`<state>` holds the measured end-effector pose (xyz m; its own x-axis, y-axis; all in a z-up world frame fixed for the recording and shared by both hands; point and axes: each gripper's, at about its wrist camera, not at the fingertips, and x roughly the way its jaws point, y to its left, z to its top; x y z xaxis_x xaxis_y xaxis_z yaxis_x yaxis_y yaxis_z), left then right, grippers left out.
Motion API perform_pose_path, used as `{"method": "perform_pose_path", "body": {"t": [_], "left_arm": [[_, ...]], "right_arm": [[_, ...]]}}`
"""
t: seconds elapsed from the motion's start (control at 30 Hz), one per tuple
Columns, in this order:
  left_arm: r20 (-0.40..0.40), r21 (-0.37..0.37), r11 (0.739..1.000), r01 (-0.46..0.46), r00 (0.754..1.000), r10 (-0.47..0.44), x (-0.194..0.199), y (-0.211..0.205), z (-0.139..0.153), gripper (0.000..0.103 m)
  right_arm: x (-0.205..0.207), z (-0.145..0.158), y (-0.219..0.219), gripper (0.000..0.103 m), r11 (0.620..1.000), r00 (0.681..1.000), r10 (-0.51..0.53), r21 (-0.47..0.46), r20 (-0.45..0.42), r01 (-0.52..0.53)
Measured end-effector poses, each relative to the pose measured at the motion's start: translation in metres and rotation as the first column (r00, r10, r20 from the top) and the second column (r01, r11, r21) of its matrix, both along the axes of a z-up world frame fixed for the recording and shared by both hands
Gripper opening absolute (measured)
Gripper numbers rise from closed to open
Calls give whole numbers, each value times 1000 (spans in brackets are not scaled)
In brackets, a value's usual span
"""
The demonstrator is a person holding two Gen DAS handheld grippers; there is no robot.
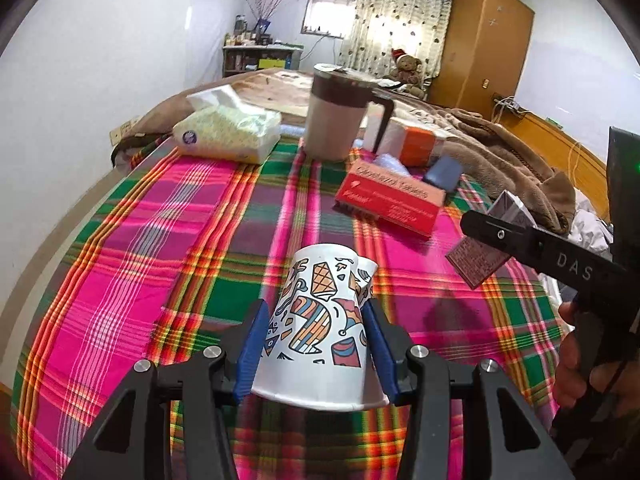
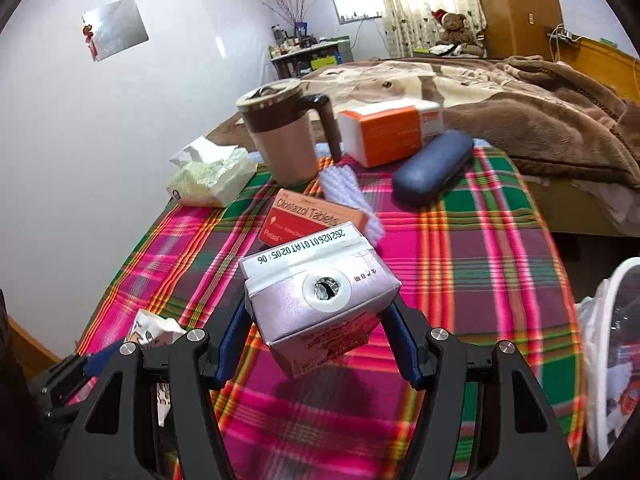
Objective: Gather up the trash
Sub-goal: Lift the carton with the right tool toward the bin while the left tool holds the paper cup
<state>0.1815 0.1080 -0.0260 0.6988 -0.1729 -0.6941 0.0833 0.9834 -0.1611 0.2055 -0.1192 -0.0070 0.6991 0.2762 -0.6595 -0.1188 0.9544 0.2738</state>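
The left gripper (image 1: 316, 344) had its blue pads closed against the sides of a patterned paper cup (image 1: 320, 320), which pointed base-first away from the camera with its wide rim nearest the lens, over the plaid tablecloth (image 1: 168, 240). The right gripper (image 2: 316, 340) was clamped on a small pinkish drink carton (image 2: 320, 300), tilted so its top with the punctured straw hole faced the lens. Only the left wrist view showed that gripper from outside, at 3 o'clock, with the carton (image 1: 508, 208) sticking up beyond its black finger. Only the right wrist view showed a white mesh bin (image 2: 612, 344) with a plastic liner at 4 o'clock, off the cloth's edge, and the cup's crumpled rim (image 2: 156, 330) at 8 o'clock. Beyond the fingers both views held a red tablet box (image 2: 304, 218), a lidded beige mug (image 2: 284, 136) at 12 o'clock, and a tissue pack (image 1: 228, 130) at 11 o'clock. An orange-and-white box (image 2: 388, 132) and a dark blue case (image 2: 432, 166) lay toward 1 o'clock, far clearer in the right view.
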Motion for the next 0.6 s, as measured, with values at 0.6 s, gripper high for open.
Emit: {"method": "perform_pose_path", "body": {"t": [0.6], "left_arm": [[-25, 89, 996, 9, 1000, -6, -9, -31, -7, 69]], "right_arm": [[-35, 13, -42, 63, 999, 997, -53, -7, 63, 54]]}}
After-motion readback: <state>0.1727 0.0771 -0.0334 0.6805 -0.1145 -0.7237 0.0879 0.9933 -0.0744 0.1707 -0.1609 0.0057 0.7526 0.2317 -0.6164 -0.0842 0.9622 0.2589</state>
